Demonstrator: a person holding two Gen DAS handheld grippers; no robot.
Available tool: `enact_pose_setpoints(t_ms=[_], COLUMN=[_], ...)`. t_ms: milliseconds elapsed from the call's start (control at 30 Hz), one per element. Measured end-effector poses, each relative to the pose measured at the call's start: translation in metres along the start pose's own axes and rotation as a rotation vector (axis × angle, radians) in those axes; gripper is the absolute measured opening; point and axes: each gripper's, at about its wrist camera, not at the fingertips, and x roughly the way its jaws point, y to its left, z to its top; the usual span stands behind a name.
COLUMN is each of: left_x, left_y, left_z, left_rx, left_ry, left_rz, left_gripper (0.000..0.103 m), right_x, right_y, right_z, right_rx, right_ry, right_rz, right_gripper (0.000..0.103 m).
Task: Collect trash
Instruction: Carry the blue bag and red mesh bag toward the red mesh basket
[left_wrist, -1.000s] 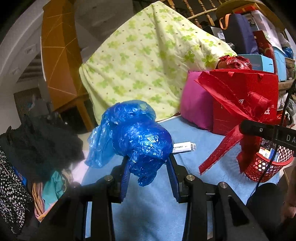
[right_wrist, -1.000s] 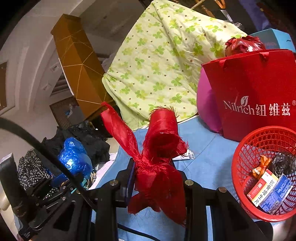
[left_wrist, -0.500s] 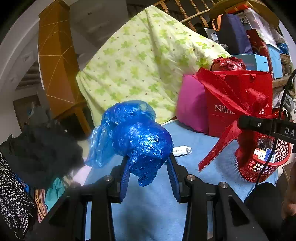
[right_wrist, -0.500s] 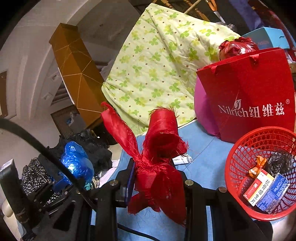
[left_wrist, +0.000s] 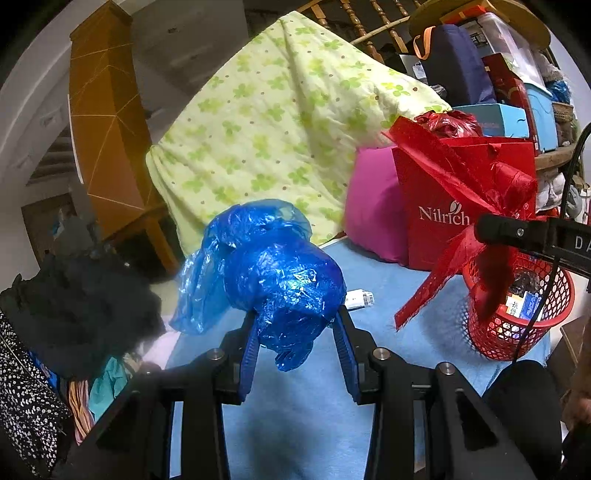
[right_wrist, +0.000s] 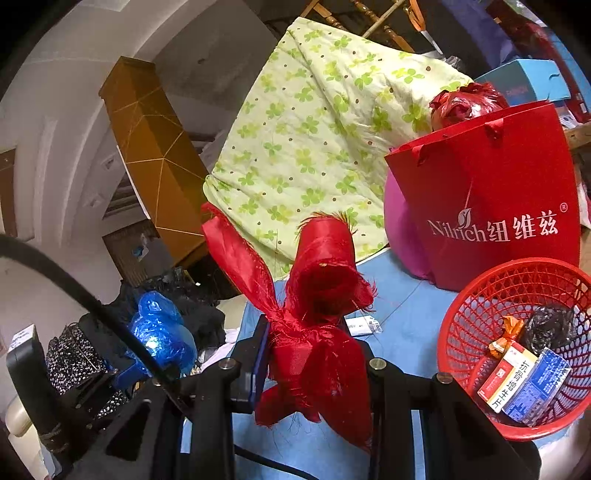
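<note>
Basket (right_wrist: 476, 295), red mesh, sits at 4 o'clock near the blue tabletop (right_wrist: 406, 325) edge; bare cloth lies before it. Right gripper (right_wrist: 314, 354) jaws clamp red ribbon (right_wrist: 317, 280). Left gripper (left_wrist: 295, 332) jaws clamp blue plastic bag (left_wrist: 280, 273).

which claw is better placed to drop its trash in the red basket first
Right. The right claw, clamping the red ribbon, sits beside the red basket; the left claw, holding the blue bag, is farther away.

Left gripper (left_wrist: 295, 332) clamps crumpled blue plastic bag (left_wrist: 273, 273).
</note>
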Motion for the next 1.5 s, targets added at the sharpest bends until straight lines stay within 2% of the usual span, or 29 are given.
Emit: enact_pose_setpoints(t_ms=[1500], left_x=[0.012], left_y=[-0.002], left_z=[-0.001], left_rx=[0.059], left_ry=[0.027], left_rz=[-0.080], left_gripper=[0.041], right_x=[-0.022], right_y=[0.008], right_z=[-0.007], right_rx=[0.027], right_ry=[-0.033], right_rz=[-0.024], right_gripper=[0.035])
